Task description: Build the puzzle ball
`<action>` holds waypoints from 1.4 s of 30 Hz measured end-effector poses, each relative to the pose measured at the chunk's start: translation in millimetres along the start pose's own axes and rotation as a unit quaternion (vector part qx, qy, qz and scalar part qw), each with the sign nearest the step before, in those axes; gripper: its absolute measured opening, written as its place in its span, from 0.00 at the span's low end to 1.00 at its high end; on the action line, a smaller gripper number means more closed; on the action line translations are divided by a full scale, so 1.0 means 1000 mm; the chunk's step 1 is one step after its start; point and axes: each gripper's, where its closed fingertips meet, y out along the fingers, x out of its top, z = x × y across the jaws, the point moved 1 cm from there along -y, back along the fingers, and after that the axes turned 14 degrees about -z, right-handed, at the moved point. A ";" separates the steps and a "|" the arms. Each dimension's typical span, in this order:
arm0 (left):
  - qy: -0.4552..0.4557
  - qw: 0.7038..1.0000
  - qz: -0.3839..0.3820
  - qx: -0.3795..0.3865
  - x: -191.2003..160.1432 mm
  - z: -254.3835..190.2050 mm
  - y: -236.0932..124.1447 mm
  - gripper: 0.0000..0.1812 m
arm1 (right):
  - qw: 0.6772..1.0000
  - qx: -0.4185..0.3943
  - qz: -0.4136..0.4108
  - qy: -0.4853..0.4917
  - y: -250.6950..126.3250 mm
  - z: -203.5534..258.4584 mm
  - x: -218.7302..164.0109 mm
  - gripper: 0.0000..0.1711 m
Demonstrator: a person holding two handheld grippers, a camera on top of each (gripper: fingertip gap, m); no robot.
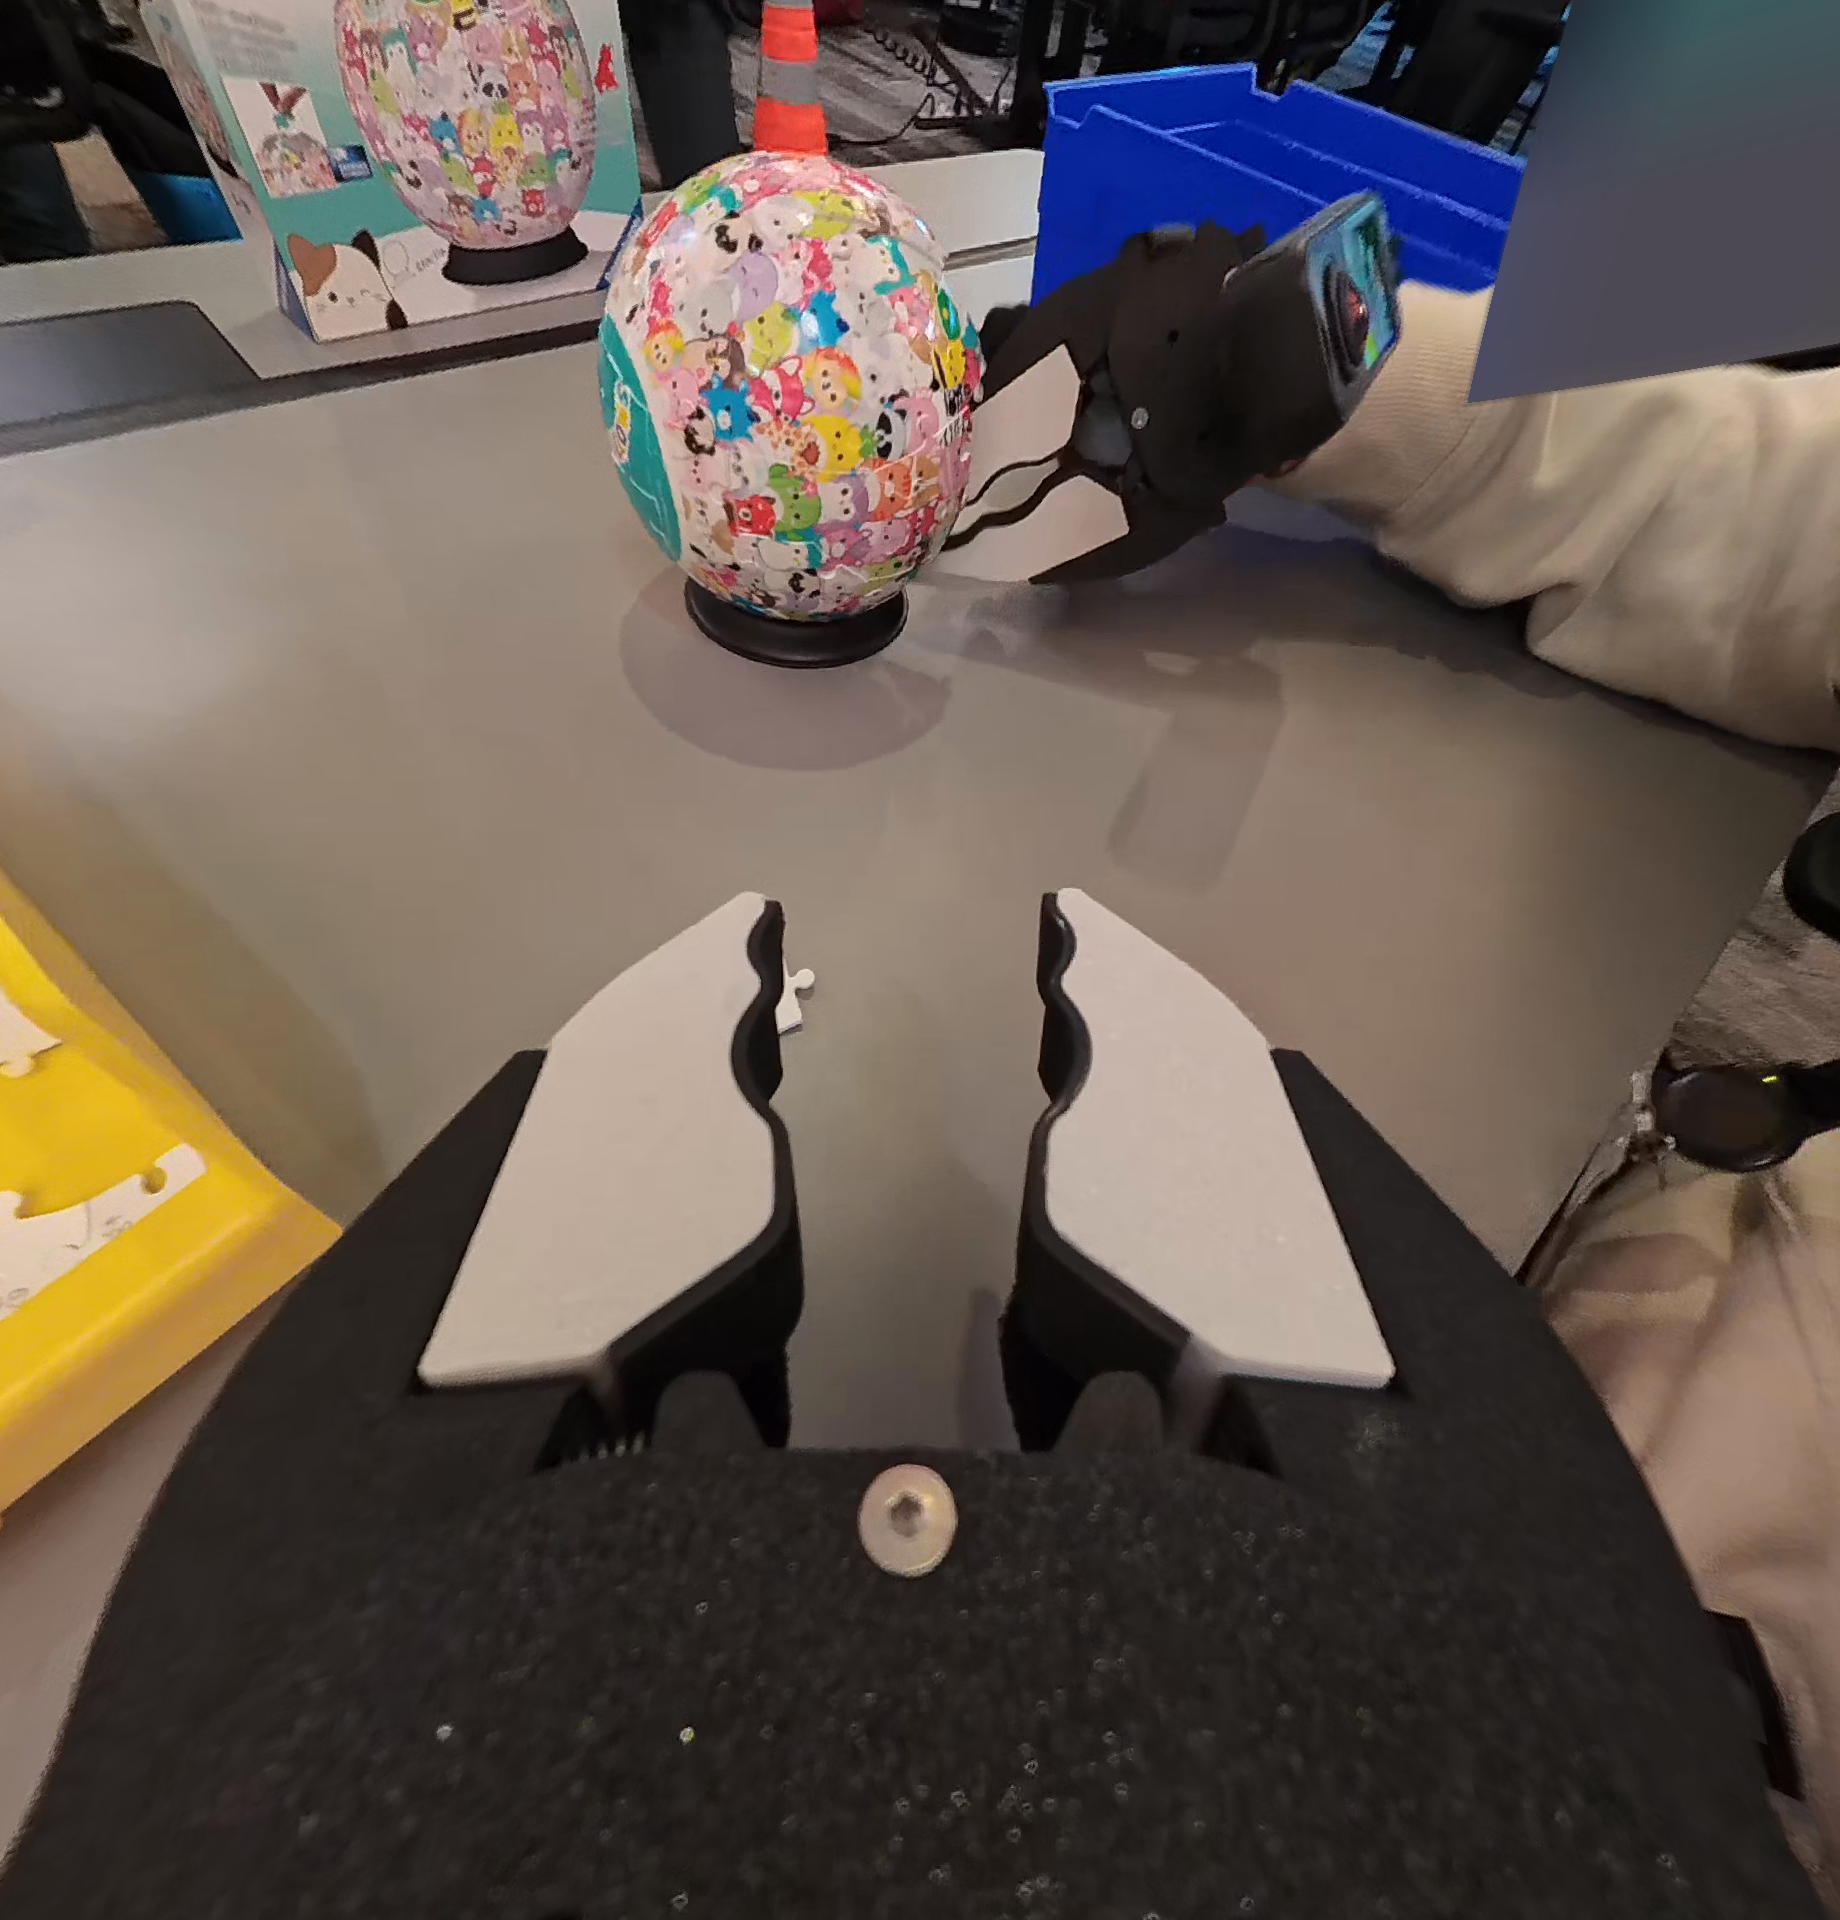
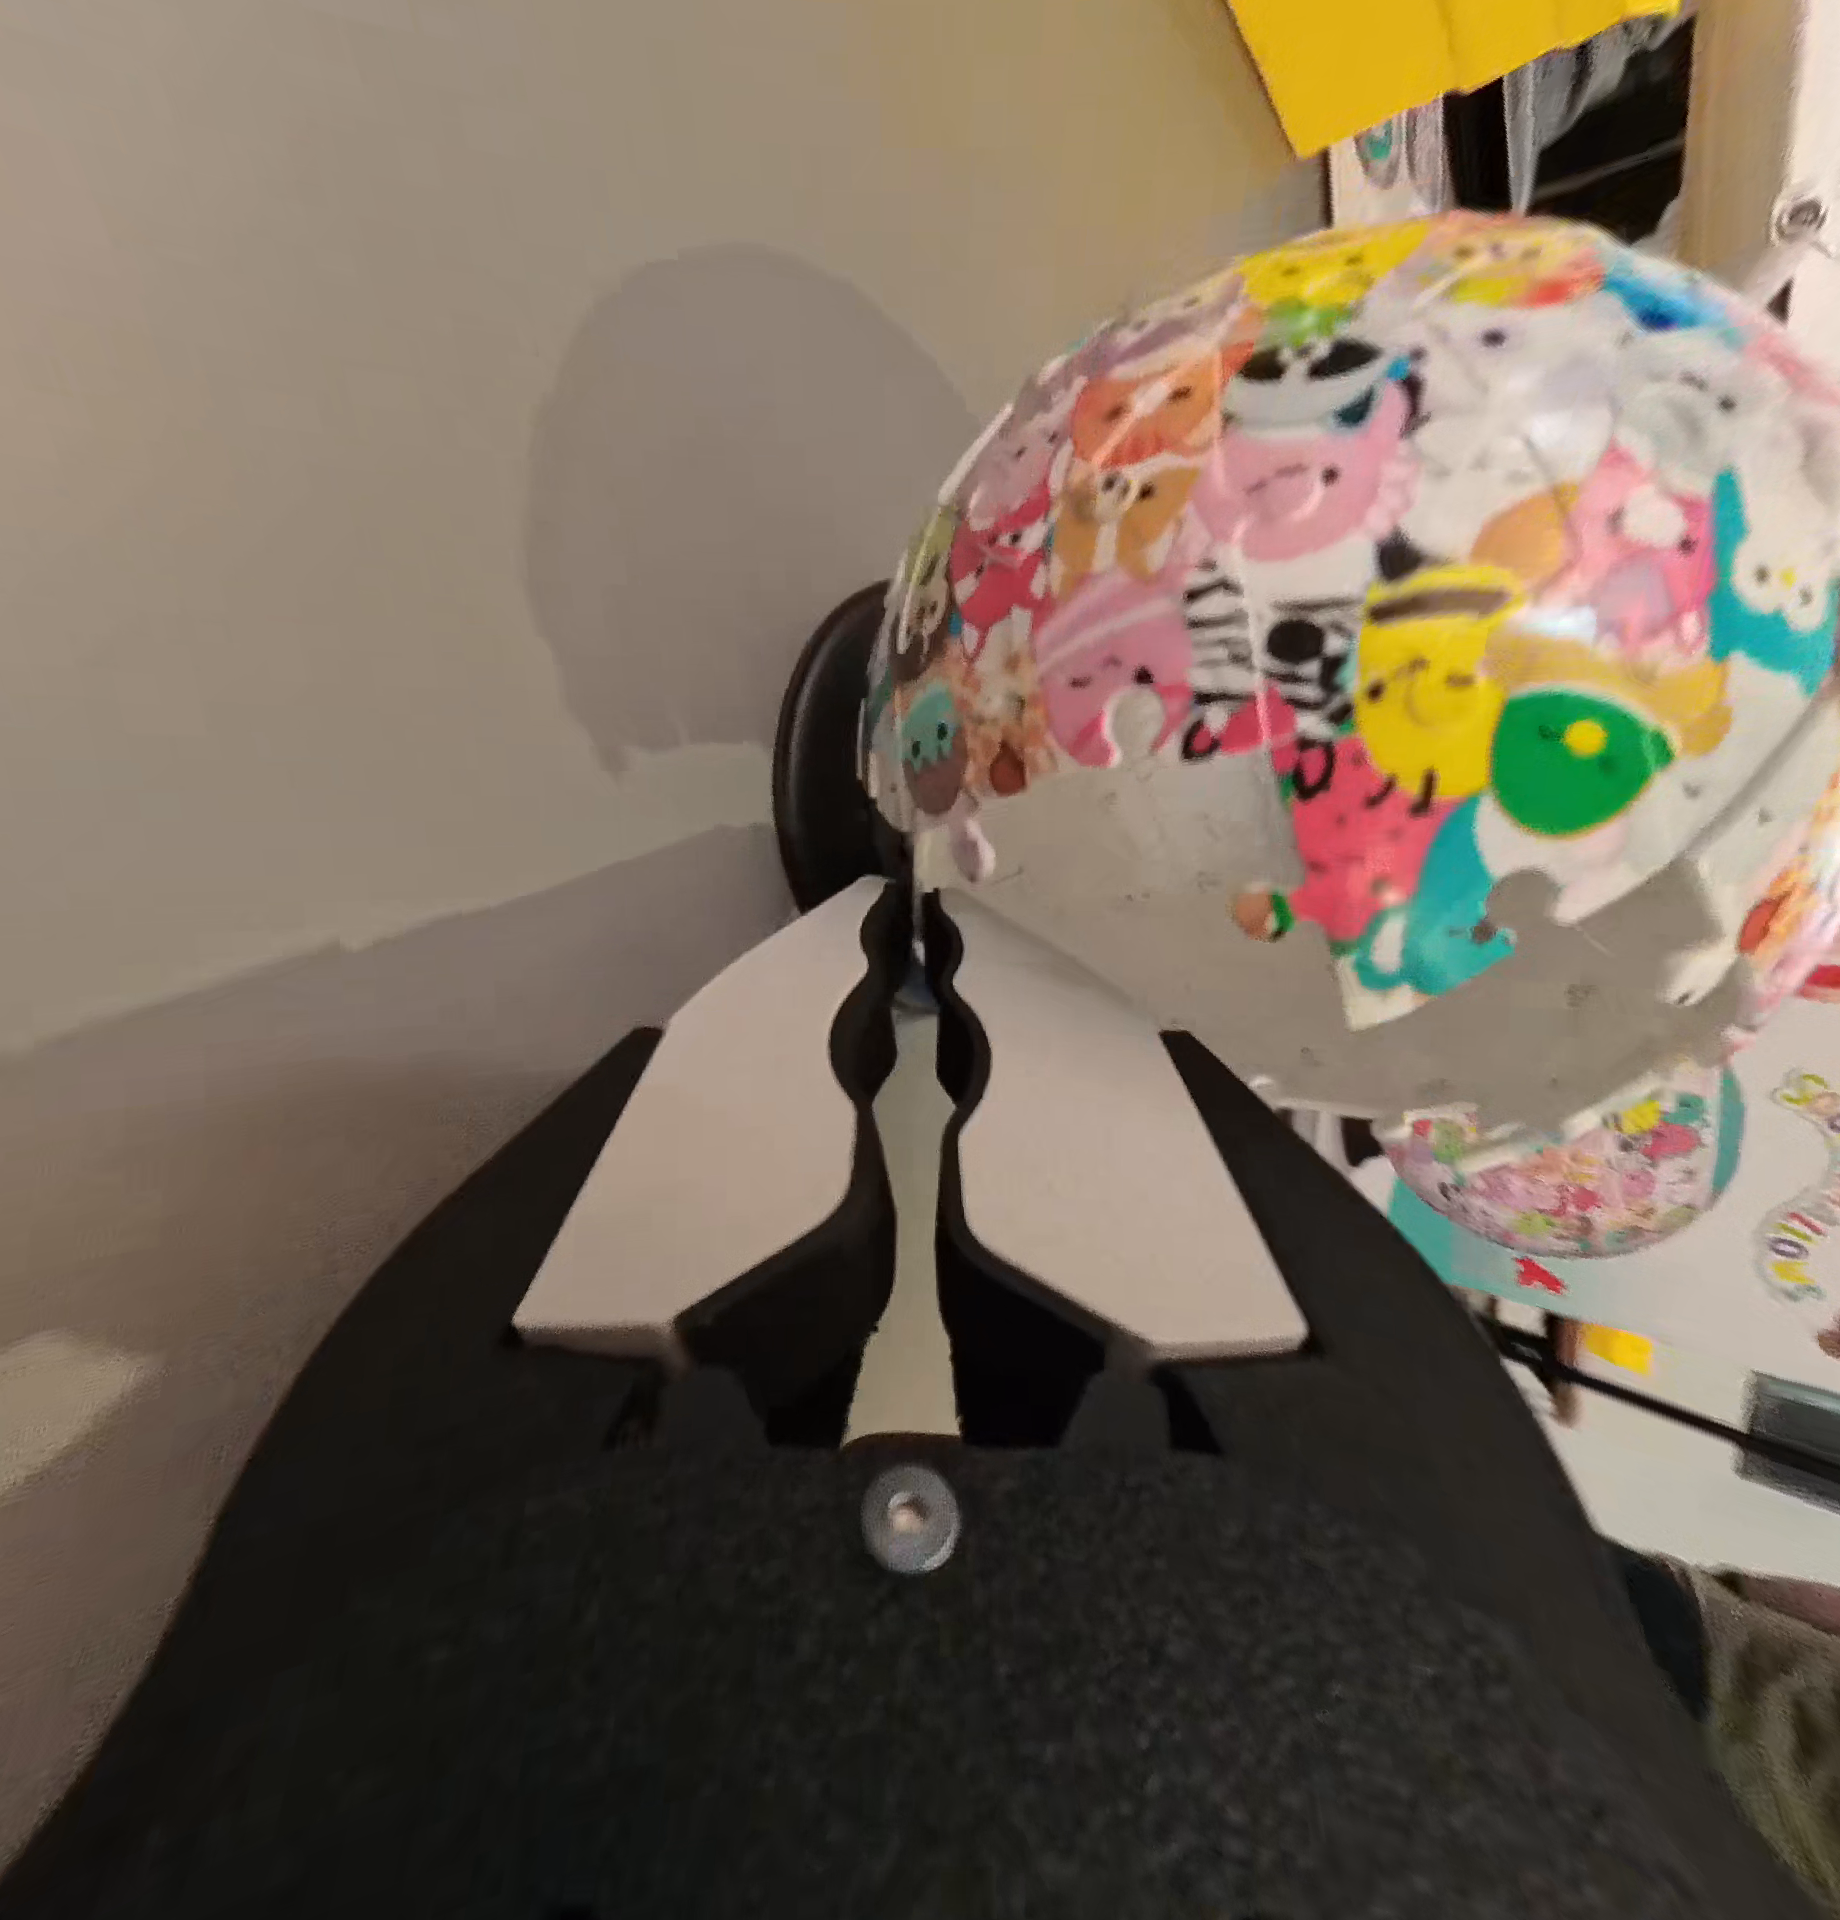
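Front: bare surface (image 1: pixel 428 675) left open | left: blocked by yellow bin (image 1: pixel 85 1299) | ahead: puzzle ball (image 1: pixel 791 405) | right: blue bin (image 1: pixel 1259 177), sleeve (image 1: pixel 1622 582).

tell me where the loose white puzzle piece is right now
In the left wrist view the white puzzle piece lies flat on the grey table, peeking out beside the left finger of the open left tool.

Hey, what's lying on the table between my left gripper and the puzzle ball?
Only bare grey table lies between the left gripper and the puzzle ball, in the left wrist view.
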 end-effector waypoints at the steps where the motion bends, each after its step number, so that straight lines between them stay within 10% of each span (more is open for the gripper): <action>1: 0.003 1.000 0.002 0.002 -0.001 -0.001 0.000 0.26 | 1.000 -0.005 0.017 -0.005 -0.001 -0.002 -0.001 0.01; 13: 0.002 1.000 0.000 0.010 -0.001 -0.002 -0.002 0.25 | 0.977 -0.020 0.117 -0.177 -0.011 -0.007 -0.005 0.01; 42: 0.003 1.000 0.005 0.001 -0.002 -0.006 0.004 0.26 | 0.956 0.035 0.154 -0.249 -0.005 -0.006 -0.009 0.01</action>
